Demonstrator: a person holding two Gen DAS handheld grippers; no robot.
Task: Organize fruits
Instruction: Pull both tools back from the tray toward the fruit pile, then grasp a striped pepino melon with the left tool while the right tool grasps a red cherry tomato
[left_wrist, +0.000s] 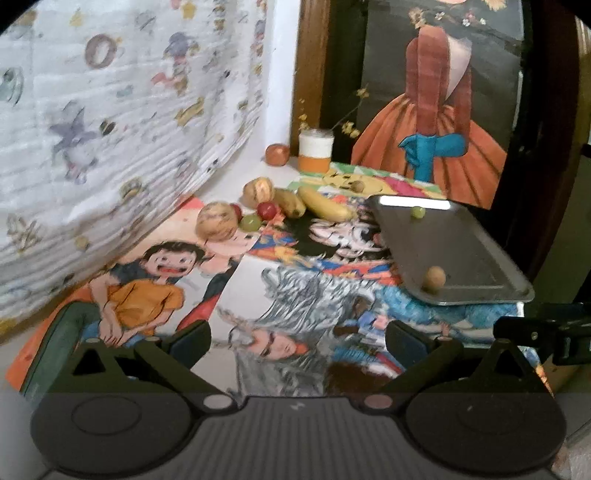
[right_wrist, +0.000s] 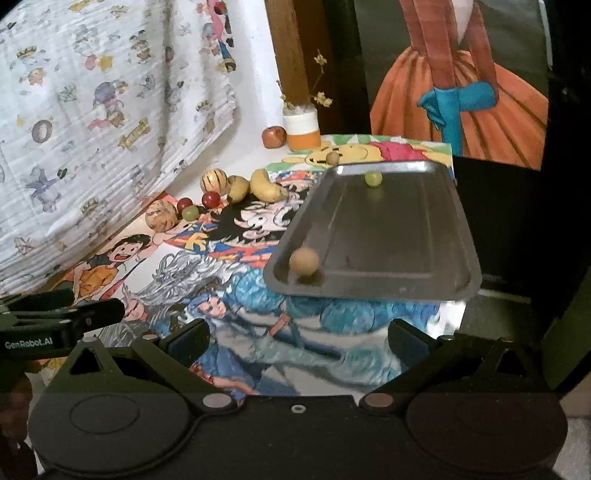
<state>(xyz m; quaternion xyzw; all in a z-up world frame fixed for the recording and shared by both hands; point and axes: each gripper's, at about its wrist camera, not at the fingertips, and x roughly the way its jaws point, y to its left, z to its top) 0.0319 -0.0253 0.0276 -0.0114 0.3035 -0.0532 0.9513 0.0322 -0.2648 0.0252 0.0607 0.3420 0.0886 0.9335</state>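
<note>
A grey metal tray (left_wrist: 465, 243) (right_wrist: 391, 229) lies on the right of the picture-covered table. It holds a tan round fruit (left_wrist: 434, 279) (right_wrist: 303, 261) at its near left corner and a green grape (left_wrist: 418, 211) (right_wrist: 373, 178) at its far end. Left of the tray lies a heap of fruit: a banana (left_wrist: 324, 204) (right_wrist: 266, 185), a brownish pear (left_wrist: 290, 203) (right_wrist: 237, 188), two striped tan balls (left_wrist: 217, 220) (right_wrist: 161, 216), red grapes (left_wrist: 267, 210) (right_wrist: 211, 199) and a green grape (left_wrist: 250, 222) (right_wrist: 190, 212). My left gripper (left_wrist: 297, 341) and right gripper (right_wrist: 297, 341) both hover open and hold nothing, short of the tray.
A red apple (left_wrist: 277, 154) (right_wrist: 274, 136) and a white and orange jar (left_wrist: 316, 149) (right_wrist: 302, 129) with dried twigs stand at the back. A small brown ball (left_wrist: 357, 185) (right_wrist: 332, 158) rests behind the tray. A patterned white cloth (left_wrist: 110, 129) hangs at the left.
</note>
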